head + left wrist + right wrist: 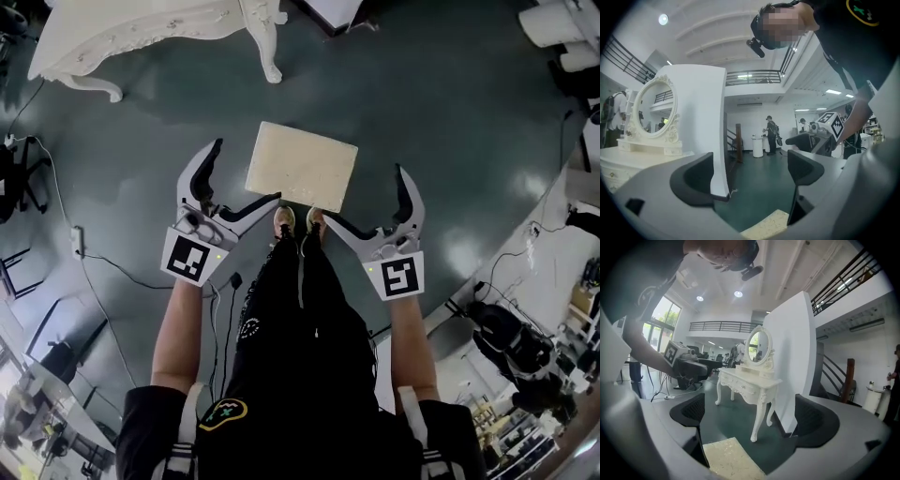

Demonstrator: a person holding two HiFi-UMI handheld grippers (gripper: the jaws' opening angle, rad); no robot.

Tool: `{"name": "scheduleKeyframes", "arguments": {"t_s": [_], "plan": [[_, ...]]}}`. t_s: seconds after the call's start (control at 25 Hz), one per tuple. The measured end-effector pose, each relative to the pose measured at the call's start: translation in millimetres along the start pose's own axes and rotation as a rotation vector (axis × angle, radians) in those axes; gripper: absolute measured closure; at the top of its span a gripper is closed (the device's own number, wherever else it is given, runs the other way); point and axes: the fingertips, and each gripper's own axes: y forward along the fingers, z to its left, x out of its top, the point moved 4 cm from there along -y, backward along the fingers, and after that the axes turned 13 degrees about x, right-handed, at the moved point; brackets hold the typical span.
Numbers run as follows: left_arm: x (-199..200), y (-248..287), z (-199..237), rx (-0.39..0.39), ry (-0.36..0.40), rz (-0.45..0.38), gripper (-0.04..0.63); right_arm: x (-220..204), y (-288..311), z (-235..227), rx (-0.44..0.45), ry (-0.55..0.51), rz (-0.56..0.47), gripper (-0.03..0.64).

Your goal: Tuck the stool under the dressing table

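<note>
The stool, with a cream cushioned top, stands on the dark green floor just in front of the person's feet. The white carved dressing table is beyond it at the upper left, apart from the stool. My left gripper is open at the stool's near left corner, my right gripper open at its near right corner. Neither holds anything. In the left gripper view the left gripper shows the cushion corner low between its jaws. The right gripper sees the cushion below and the dressing table ahead.
A tall white panel stands just behind the dressing table. A power strip and cables lie on the floor at the left. Desks and equipment crowd the right side. People stand far off.
</note>
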Motion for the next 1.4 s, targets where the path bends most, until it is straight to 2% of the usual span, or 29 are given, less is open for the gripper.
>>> {"name": "scheduleKeyframes", "arguments": {"t_s": [0.16, 0.32, 0.4, 0.56, 0.72, 0.84, 0.92, 1.08, 1.16, 1.4], "plan": [[-47, 27, 0, 0.015, -0.021, 0.044, 0.115, -48, 12, -23, 0.008, 0.011, 0.023, 0.018], [-123, 54, 6, 0.023, -0.068, 0.110, 0.115, -126, 31, -50, 0.019, 0.058, 0.065, 0.018], [-160, 58, 9, 0.012, -0.061, 0.149, 0.115, -162, 34, -56, 0.023, 0.079, 0.102, 0.018], [-221, 59, 17, -0.014, 0.015, 0.203, 0.115, -219, 38, -65, 0.035, 0.091, 0.170, 0.018], [-274, 69, 12, -0.021, -0.010, 0.249, 0.115, -277, 41, -74, 0.045, 0.125, 0.230, 0.018], [-313, 71, 8, -0.041, -0.047, 0.305, 0.115, -321, 48, -71, 0.059, 0.203, 0.271, 0.018], [-338, 71, 6, -0.067, -0.131, 0.361, 0.115, -346, 51, -70, 0.084, 0.295, 0.267, 0.018], [-385, 70, 15, -0.122, -0.424, 0.543, 0.115, -385, 54, -71, 0.144, 0.573, 0.245, 0.018], [-406, 70, 24, -0.142, -0.538, 0.627, 0.115, -407, 53, -75, 0.164, 0.695, 0.251, 0.018], [-453, 71, 46, -0.275, -0.716, 0.808, 0.115, -459, 52, -86, 0.222, 0.975, 0.261, 0.018]]}}
